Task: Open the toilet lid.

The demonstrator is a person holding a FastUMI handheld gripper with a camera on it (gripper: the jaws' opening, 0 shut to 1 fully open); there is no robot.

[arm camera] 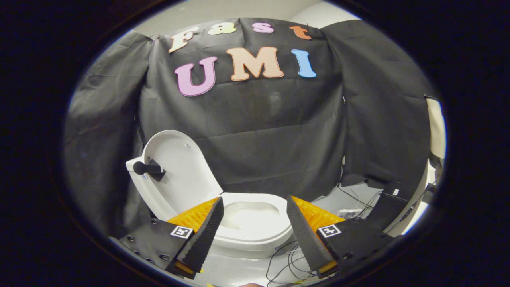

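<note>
Toilet just beyond the fingers, white, low against the black cloth wall. Lid already raised, leaning back and off to the left, a small black handle stuck on its inner face. Seat down, bowl opening visible between the fingers. Gripper spread wide, holding nothing, touching nothing; black ribbed pads on orange fingers either side of the bowl. Thin black cables strewn over the pale floor near the right finger.
</note>
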